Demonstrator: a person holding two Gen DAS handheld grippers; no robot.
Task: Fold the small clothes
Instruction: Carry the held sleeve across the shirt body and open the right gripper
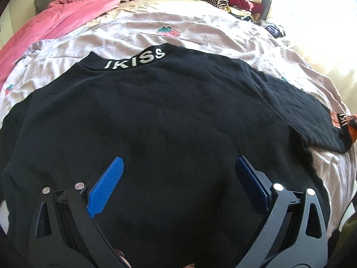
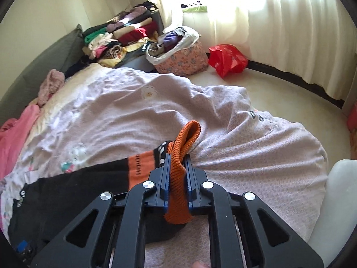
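A black sweatshirt (image 1: 167,111) with white lettering on its collar lies spread flat on the bed. Its right sleeve reaches out to an orange ribbed cuff (image 1: 352,131). My left gripper (image 1: 178,163) hovers over the lower body of the sweatshirt, open, with nothing between its blue pads. In the right wrist view my right gripper (image 2: 177,158) is shut on the orange cuff (image 2: 178,178), which bulges out in a loop past the fingertips. The black sleeve (image 2: 78,185) trails off to the left from there.
A pale pink quilt (image 2: 223,138) covers the bed. A pink garment (image 1: 55,22) lies at the far left. Stacks of folded clothes (image 2: 118,42) sit at the head end. A floral basket (image 2: 183,60) and a red bag (image 2: 226,60) stand on the floor.
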